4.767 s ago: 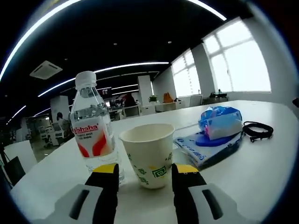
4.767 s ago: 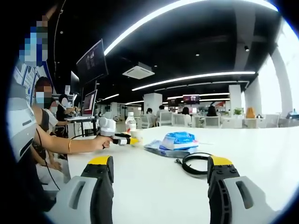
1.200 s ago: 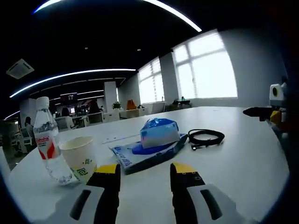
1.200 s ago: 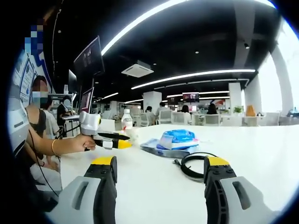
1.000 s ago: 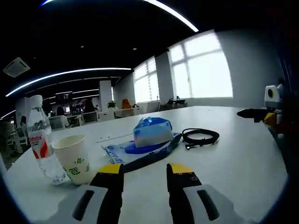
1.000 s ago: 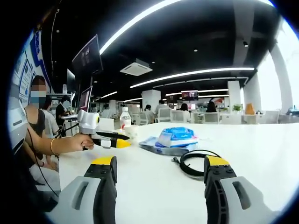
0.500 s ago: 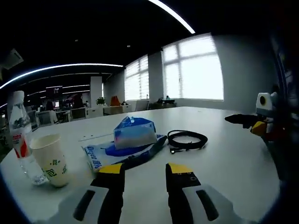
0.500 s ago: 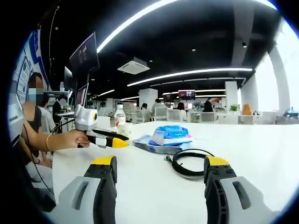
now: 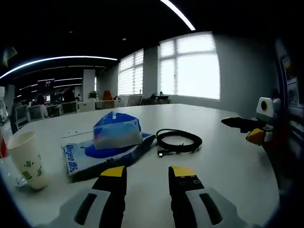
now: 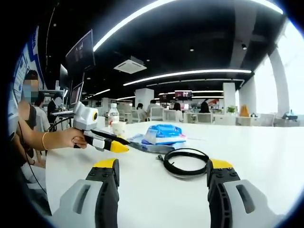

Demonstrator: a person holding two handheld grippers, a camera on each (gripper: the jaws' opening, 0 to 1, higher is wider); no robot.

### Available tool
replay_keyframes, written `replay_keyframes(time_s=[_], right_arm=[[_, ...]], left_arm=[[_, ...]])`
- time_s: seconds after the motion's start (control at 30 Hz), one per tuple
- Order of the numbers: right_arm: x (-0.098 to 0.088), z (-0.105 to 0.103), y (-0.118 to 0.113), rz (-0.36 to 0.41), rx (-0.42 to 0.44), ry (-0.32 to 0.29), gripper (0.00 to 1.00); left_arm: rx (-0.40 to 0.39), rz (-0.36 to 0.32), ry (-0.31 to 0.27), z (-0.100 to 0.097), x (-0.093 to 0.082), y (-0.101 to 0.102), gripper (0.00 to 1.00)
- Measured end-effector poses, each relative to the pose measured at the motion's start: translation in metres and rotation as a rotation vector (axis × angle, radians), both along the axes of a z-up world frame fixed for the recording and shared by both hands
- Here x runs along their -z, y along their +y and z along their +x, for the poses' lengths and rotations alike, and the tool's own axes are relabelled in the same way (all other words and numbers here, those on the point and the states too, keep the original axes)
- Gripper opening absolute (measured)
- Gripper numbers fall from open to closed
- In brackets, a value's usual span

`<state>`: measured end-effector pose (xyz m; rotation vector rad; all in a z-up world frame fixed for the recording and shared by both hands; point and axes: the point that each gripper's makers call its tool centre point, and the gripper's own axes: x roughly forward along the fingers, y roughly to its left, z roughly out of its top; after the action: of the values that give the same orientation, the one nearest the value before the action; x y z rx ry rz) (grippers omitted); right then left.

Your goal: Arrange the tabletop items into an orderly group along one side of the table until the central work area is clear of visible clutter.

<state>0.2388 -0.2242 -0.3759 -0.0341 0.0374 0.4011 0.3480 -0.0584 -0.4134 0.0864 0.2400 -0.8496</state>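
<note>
Hovering above the white table [image 9: 228, 161] with both grippers empty: left gripper [image 9: 143, 175] with jaws a little apart, right gripper [image 10: 161, 167] spread wide. Lying just beyond the left jaws, black cable [image 9: 179, 140]; touching the cable's left, blue packet [image 9: 111, 142]; farther left, cup [image 9: 26, 159].

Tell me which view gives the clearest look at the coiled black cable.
The left gripper view: the black cable lies unobstructed, loops and plug end distinct, right of the blue packet. The right gripper view shows the same cable as a flatter, foreshortened ring between that gripper's open jaws.
</note>
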Motion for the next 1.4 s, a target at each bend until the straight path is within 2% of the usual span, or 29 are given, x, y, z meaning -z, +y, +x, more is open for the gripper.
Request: replay_keyframes(time_s=[0.33,0.53,0.8,0.9,1.1,1.27,1.4], right_arm=[[-0.001,0.004,-0.011,0.021,0.034,-0.006,0.72],[0.008,0.01,-0.009,-0.017,0.038,0.016,0.72],[0.007,0.014,-0.008,0.011,0.029,0.01,0.73],[0.007,0.017,-0.008,0.0,0.028,0.013,0.73],[0.012,0.022,-0.007,-0.024,0.034,0.008,0.73],[0.019,0.027,-0.005,-0.009,0.029,0.024,0.73],[0.016,0.03,-0.005,0.004,0.016,0.006,0.71]], left_arm=[[0.051,-0.007,0.06,-0.001,0.003,-0.019,0.34],[0.078,-0.006,0.071,0.001,0.0,-0.033,0.34],[0.09,-0.004,0.081,0.003,0.002,-0.044,0.33],[0.105,-0.019,0.071,0.004,-0.003,-0.05,0.27],[0.151,-0.016,0.091,0.003,-0.005,-0.064,0.28],[0.178,0.013,0.078,0.005,-0.006,-0.074,0.27],[0.174,0.007,0.105,0.009,-0.004,-0.077,0.26]])
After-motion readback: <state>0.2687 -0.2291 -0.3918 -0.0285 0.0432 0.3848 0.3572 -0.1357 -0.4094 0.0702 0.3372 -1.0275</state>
